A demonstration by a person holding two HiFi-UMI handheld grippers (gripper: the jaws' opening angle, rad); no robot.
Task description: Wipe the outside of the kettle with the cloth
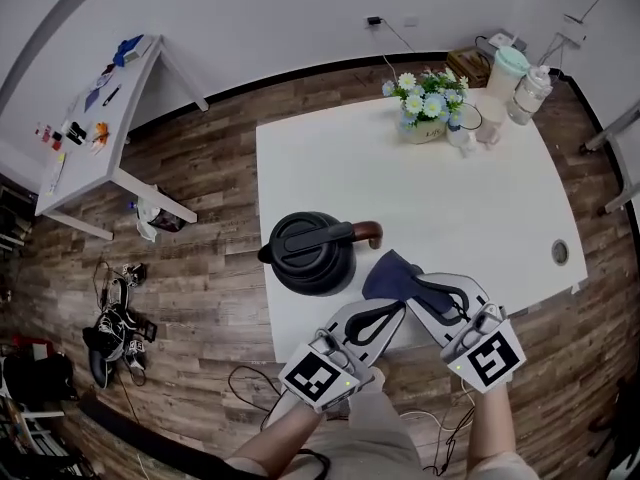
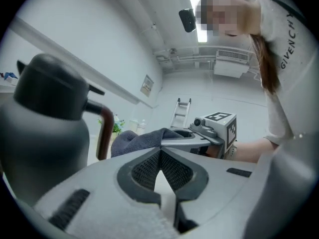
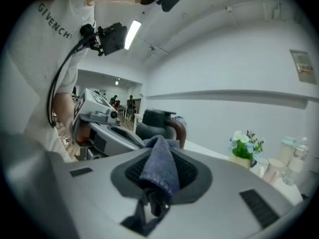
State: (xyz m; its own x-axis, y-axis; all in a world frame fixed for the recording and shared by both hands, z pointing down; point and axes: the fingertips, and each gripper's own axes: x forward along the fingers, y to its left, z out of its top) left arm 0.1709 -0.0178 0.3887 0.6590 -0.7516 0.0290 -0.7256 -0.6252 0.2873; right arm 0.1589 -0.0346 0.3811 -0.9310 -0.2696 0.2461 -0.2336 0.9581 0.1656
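A black kettle (image 1: 312, 254) with a brown-tipped handle (image 1: 367, 232) stands at the front left of the white table (image 1: 450, 198). My right gripper (image 1: 418, 286) is shut on a dark blue cloth (image 1: 394, 274), which bunches up just right of the kettle without clearly touching it. In the right gripper view the cloth (image 3: 160, 167) drapes over the shut jaws, with the kettle (image 3: 158, 123) beyond. My left gripper (image 1: 396, 307) lies beside it, shut and empty, its tip at the cloth's near edge. The left gripper view has the kettle (image 2: 42, 118) close on the left and the cloth (image 2: 137, 139) ahead.
A flower pot (image 1: 424, 106), a mint-lidded container (image 1: 507, 76) and a bottle (image 1: 529, 94) stand at the table's far right corner. A cable hole (image 1: 560, 252) sits near the right edge. A side table (image 1: 90, 118) and floor clutter (image 1: 115, 318) lie to the left.
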